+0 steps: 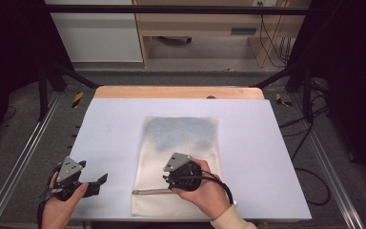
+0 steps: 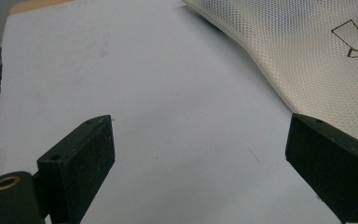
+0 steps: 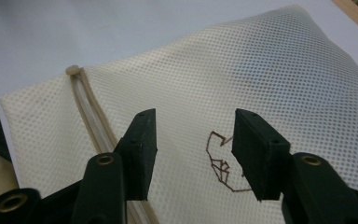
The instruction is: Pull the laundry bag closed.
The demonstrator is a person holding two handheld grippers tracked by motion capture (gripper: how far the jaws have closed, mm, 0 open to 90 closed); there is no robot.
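White counter (image 1: 267,157), mesh bag (image 1: 181,133) flat; my right gripper (image 3: 193,154) half-open, empty above zipper (image 3: 88,112); left gripper (image 2: 200,163) wide, idle. Pinch zipper pull squarely.

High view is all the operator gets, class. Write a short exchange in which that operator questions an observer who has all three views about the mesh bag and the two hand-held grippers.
Operator: Is the right hand-held gripper pinching anything?
Observer: No. The right hand-held gripper has its jaws partly apart over the mesh bag, with nothing clamped between them.
Operator: What is under that hand?
Observer: A brown outline drawing on the mesh, lying between the jaws.
Operator: And the left one?
Observer: The left hand-held gripper has its jaws wide apart over the bare white sheet. The bag's edge runs beside one jaw.
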